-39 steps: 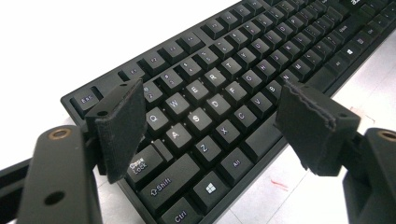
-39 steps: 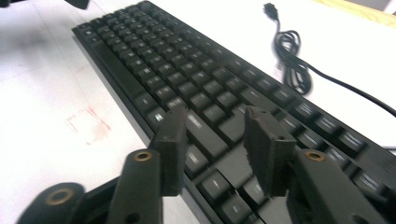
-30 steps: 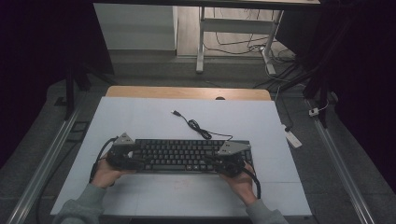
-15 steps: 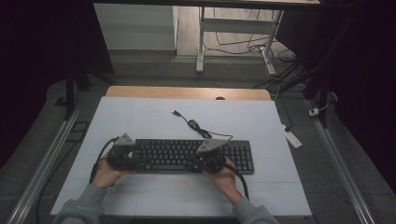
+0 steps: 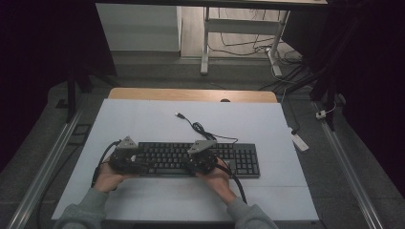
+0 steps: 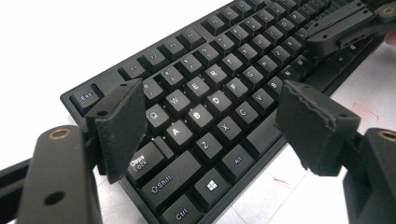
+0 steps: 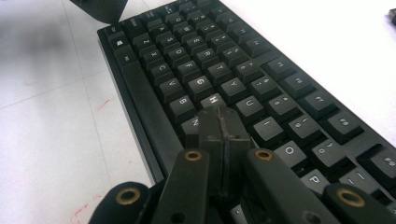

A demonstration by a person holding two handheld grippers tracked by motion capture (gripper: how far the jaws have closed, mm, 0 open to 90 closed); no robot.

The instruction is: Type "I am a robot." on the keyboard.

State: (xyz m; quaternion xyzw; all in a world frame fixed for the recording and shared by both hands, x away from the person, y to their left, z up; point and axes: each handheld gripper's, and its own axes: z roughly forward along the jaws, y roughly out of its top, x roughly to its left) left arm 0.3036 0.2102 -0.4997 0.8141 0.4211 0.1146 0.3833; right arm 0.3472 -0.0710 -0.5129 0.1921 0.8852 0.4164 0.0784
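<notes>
A black keyboard lies across the white table top, its cable curling away toward the far side. My left gripper is at the keyboard's left end and stands open. In the left gripper view its pads straddle the letter keys near A, S and Z without touching them. My right gripper is over the middle of the keyboard, shut with nothing between its jaws. In the right gripper view its tips sit at the keys near H and N; I cannot tell whether they touch.
The table's wooden far edge lies beyond the white top. Metal rails run along both sides. A white power strip lies on the floor at the right. Bare white surface stretches behind and in front of the keyboard.
My right gripper has slid left along the keyboard from its right end to the middle. The left gripper has stayed at the left end.
</notes>
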